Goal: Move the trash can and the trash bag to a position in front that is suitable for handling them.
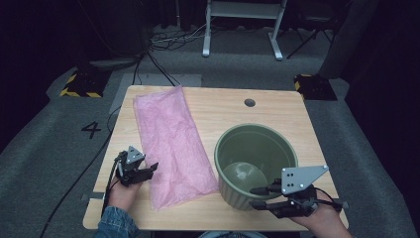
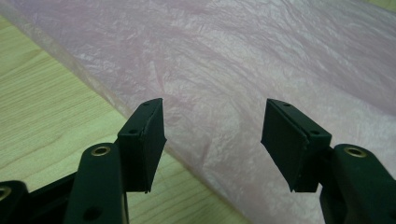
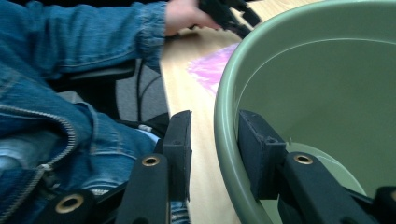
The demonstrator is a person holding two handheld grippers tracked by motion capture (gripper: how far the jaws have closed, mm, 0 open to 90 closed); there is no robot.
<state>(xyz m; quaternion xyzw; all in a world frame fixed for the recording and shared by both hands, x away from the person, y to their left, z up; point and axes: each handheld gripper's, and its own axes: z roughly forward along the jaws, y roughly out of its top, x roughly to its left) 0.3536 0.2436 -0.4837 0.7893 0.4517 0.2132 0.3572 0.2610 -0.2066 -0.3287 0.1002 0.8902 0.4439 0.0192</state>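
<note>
A pink crinkled sheet [image 1: 171,144] lies flat along the left half of the wooden table [image 1: 223,106]. My left gripper [image 1: 153,168] rests at the sheet's near left edge, open; in the left gripper view its jaws [image 2: 215,135] stand wide over the sheet [image 2: 224,56] with nothing between the pads. A green ribbed pot [image 1: 255,148] stands upright at the near right. My right gripper [image 1: 255,197] straddles its near rim. In the right gripper view one jaw is inside the pot [image 3: 327,70] and one outside [image 3: 212,135], with a gap between the outer pad and the wall.
A round cable hole [image 1: 249,102] sits near the table's far edge. Beyond the table are a grey carpet with cables, a white frame [image 1: 242,25] and yellow-black striped bases [image 1: 79,87]. The person's denim sleeve [image 3: 93,42] shows past the table's near edge.
</note>
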